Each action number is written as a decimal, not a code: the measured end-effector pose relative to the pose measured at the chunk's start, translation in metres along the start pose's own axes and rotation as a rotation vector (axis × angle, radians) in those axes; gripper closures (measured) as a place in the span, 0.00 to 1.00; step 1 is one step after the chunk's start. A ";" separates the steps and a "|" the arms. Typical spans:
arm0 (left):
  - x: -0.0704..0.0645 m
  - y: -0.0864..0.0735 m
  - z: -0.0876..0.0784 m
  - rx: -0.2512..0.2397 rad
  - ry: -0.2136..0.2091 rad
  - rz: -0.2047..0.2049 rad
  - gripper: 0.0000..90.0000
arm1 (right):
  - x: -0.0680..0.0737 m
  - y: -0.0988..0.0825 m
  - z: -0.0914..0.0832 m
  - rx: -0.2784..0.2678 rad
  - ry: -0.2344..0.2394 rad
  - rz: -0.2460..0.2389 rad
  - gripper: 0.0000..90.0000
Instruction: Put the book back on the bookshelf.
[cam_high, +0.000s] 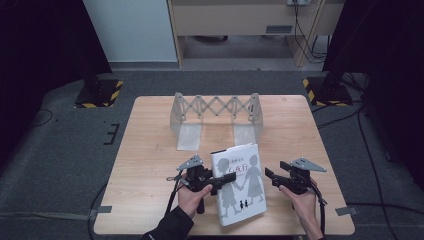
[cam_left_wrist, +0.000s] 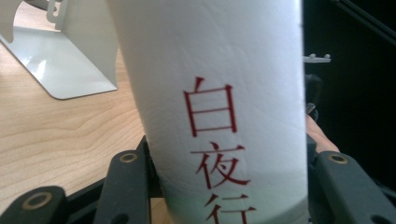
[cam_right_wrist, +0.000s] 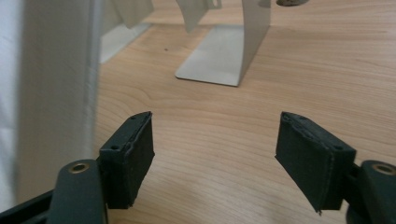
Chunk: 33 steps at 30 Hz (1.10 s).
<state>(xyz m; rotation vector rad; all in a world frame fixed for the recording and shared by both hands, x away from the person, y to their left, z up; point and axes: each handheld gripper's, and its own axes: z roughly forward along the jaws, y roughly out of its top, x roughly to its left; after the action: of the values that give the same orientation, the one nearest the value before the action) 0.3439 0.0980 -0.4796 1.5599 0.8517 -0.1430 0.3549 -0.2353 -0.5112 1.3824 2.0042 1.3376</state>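
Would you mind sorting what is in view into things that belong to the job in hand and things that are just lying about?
In the job:
- white book, clamped at its spine by the left gripper
- right gripper, open beside the book
- expanding bookend rack, probably where the book goes

Lying about:
- striped stand bases on the floor
- cables on the carpet

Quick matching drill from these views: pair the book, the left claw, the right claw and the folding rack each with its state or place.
1. book
2. left claw
3. right claw
4. folding rack

A. open, nothing between the jaws
B. far part of the table, unloaded
C. shut on the spine
D. white, red characters on its spine

Pairs: 1-D, 2-C, 3-A, 4-B
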 end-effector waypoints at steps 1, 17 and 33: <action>0.000 0.001 0.000 -0.001 -0.004 -0.001 0.56 | 0.000 0.000 0.000 0.000 0.000 0.000 0.28; -0.006 0.010 -0.002 0.004 -0.033 -0.017 0.58 | -0.023 -0.010 0.008 0.149 -0.151 -0.075 0.14; -0.017 0.023 -0.010 0.014 -0.016 0.023 0.58 | -0.029 -0.013 0.010 0.188 -0.187 -0.097 0.12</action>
<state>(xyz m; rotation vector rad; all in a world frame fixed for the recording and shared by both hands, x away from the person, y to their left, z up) 0.3408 0.1015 -0.4493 1.5798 0.8216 -0.1447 0.3687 -0.2558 -0.5333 1.4131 2.0822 0.9609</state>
